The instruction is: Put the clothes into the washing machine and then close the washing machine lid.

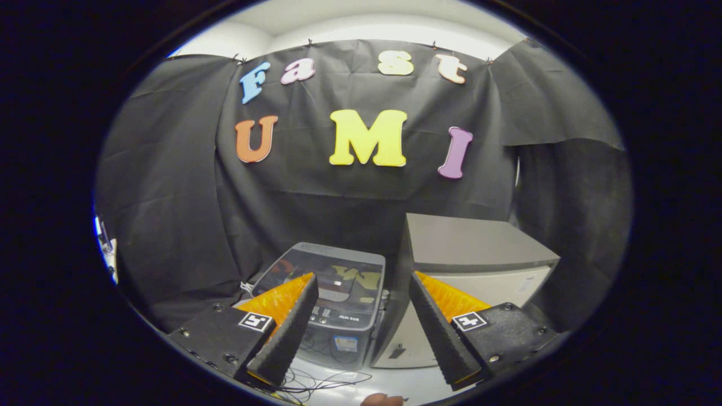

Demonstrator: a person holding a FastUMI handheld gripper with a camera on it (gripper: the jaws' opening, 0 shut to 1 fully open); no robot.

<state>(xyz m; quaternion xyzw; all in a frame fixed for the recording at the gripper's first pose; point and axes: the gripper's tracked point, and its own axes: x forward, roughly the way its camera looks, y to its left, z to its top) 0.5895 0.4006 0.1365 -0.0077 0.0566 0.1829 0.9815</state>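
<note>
Item: gripper [361, 316], held well above the floor, fingers spread wide with nothing between them.

Item: small top-loading washing machine [333, 304], grey body, dark glossy lid [327, 276] lying flat and down over the tub. It stood ahead of and below the fingers, partly behind the left finger, so closer to that finger than to the right one.

Item: clothes. None could be made out; a lowered lid would fit both laundry already inside and laundry yet to be loaded.

Item: grey box-shaped cabinet [479, 254], just beside the machine, beyond the right finger.

Item: loose cables [321, 383] on the pale floor beneath the fingers, in front of the machine.

Item: a fingertip [383, 400] below the gap.
</note>
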